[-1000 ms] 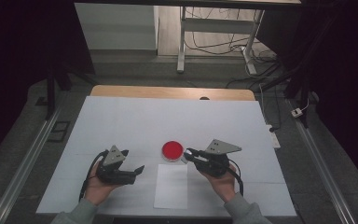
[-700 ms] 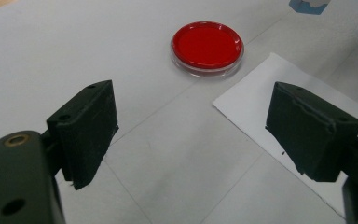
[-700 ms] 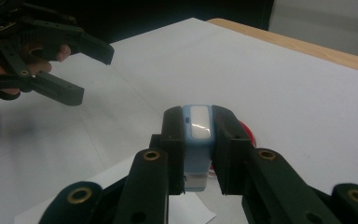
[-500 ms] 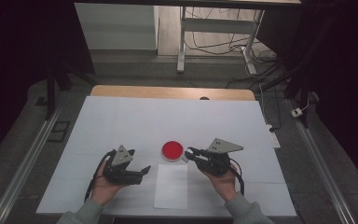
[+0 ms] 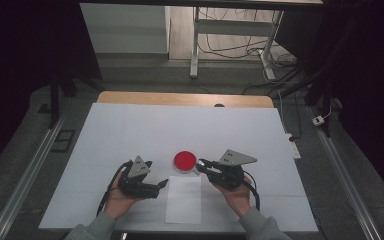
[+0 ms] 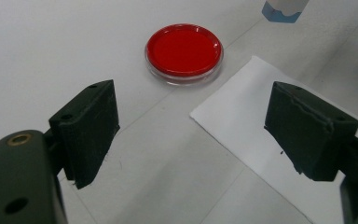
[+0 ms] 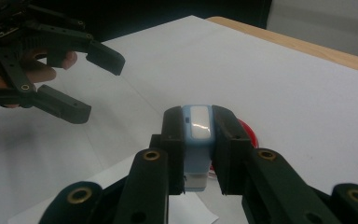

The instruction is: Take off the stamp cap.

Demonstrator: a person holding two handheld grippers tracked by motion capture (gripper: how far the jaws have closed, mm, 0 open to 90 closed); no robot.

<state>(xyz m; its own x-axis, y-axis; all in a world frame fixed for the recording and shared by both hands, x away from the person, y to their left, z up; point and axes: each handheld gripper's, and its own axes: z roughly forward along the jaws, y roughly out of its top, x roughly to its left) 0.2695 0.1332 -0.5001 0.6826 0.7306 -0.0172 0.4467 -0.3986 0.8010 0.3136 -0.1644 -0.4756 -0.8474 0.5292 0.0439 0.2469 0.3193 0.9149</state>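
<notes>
A round dish with a red filling (image 5: 185, 161) sits on the white table, just beyond a white paper sheet (image 5: 184, 199). My right gripper (image 5: 200, 164) is shut on a small light-blue and white device (image 7: 197, 133), held right next to the dish's right edge (image 7: 248, 129). My left gripper (image 5: 162, 184) stands open at the sheet's left edge, nothing between its jaws. In the left gripper view the open gripper (image 6: 191, 135) faces the dish (image 6: 184, 52) and the sheet's corner (image 6: 242, 126), with the device (image 6: 283, 9) beyond. The left gripper (image 7: 98, 84) also appears in the right gripper view.
The white tabletop (image 5: 180, 130) has a wooden strip (image 5: 185, 99) along its far edge. Beyond it stand desk legs (image 5: 195, 45) and loose cables (image 5: 240, 47) on the floor. Metal rails (image 5: 25, 180) run along both sides of the table.
My left gripper has shifted a little to the right, closer to the sheet. The right gripper and the device it holds have stayed put.
</notes>
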